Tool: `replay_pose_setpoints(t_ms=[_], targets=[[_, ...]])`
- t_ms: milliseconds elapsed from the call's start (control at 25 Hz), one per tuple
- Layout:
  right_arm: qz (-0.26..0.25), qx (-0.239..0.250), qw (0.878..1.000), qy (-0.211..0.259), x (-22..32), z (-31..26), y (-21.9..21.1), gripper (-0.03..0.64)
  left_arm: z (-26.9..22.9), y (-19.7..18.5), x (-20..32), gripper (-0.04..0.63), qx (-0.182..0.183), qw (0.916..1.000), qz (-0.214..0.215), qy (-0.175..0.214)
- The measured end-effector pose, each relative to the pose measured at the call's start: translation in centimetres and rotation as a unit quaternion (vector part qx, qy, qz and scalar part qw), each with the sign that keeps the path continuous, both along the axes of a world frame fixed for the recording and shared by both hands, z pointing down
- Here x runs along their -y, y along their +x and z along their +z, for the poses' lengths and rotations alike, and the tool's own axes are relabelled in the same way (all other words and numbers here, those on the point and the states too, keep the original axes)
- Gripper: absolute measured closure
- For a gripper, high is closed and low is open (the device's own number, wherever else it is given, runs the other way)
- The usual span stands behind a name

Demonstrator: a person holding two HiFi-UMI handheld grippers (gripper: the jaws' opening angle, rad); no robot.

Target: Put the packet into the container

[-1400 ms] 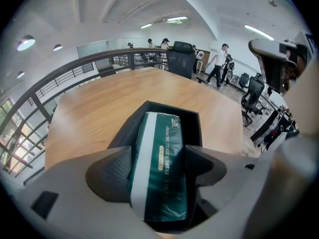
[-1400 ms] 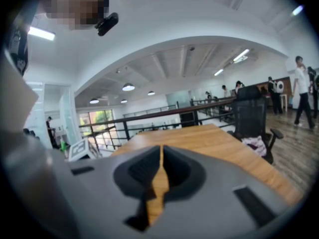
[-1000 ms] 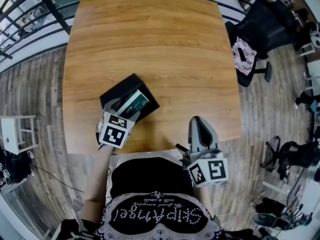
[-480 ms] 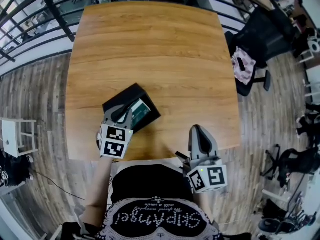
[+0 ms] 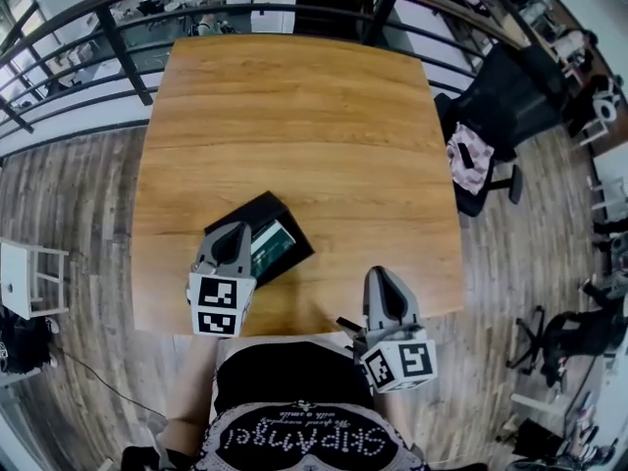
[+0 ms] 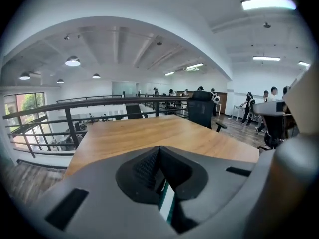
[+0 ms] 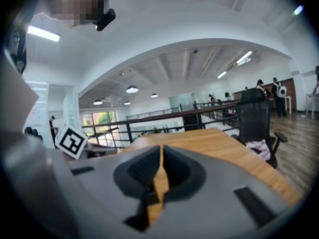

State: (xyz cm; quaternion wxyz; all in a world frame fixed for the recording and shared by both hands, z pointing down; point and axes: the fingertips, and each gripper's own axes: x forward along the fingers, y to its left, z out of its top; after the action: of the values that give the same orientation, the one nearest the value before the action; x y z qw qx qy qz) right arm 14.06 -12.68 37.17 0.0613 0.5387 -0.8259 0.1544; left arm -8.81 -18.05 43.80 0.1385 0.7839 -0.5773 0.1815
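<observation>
While the left gripper [image 5: 232, 235] hangs over the black container [image 5: 257, 208], the packet [image 5: 272, 246] already lies inside it, green-and-white face up, tucked toward the container's 4 o'clock side. The container sits on the wooden worktop [image 5: 324, 116] at roughly 7 o'clock from the middle, pretty close to the person's edge.

Looking along the left gripper's own jaws, they're closing right up with the tips meeting and nothing pinched between them. A strip of the packet shows underneath, through the gap behind the tips. Whether the gripper actually touches the container, I honestly can't tell.

The right gripper [image 5: 382, 281] is over at about 5 o'clock on the worktop's near edge, well apart from the container. Its jaws are together too, with only a thin slit of wood showing between them, so it holds nothing.

Off the worktop at 3 o'clock there's a black office chair [image 5: 500, 96] with a pink cloth [image 5: 469, 157] on it, and a dark railing [image 5: 118, 37] runs round the 12 o'clock side.
</observation>
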Motion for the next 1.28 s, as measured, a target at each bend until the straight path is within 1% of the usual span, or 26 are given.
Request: replay_pose_setpoints(t_ms=[240, 400, 520, 680, 920, 1120, 1280], targets=[[-0.013, -0.002, 1.0, 0.01, -0.5, -0.5, -1.5, 0.577, -5.1, -1.4, -0.8, 0.568, -0.022, 0.9967, -0.016, 0.076], [-0.019, -0.002, 1.0, 0.017, -0.8, -1.0, -2.6, 0.577, -8.4, -2.2, -1.8, 0.568, -0.035, 0.9918, -0.015, 0.122], [-0.012, -0.001, 0.999, 0.034, -0.9, -2.1, -3.4, 0.577, -10.7, -3.9, -2.9, 0.568, -0.043, 0.9878, -0.017, 0.149], [-0.008, -0.004, 0.999, 0.051, -0.9, -3.6, -3.7, 0.577, -12.6, -6.0, -4.1, 0.568, -0.062, 0.983, -0.035, 0.169], [-0.012, 0.001, 0.998, 0.066, -1.1, -4.7, -3.8, 0.577, -12.9, -7.6, -5.8, 0.568, -0.08, 0.9773, -0.065, 0.185], [-0.019, 0.001, 0.997, 0.079, -1.0, -5.4, -4.1, 0.577, -13.8, -8.4, -7.5, 0.568, -0.081, 0.9723, -0.079, 0.204], [-0.022, 0.003, 0.996, 0.081, -1.3, -5.4, -4.2, 0.577, -13.9, -8.8, -8.7, 0.568, -0.083, 0.9688, -0.088, 0.216]])
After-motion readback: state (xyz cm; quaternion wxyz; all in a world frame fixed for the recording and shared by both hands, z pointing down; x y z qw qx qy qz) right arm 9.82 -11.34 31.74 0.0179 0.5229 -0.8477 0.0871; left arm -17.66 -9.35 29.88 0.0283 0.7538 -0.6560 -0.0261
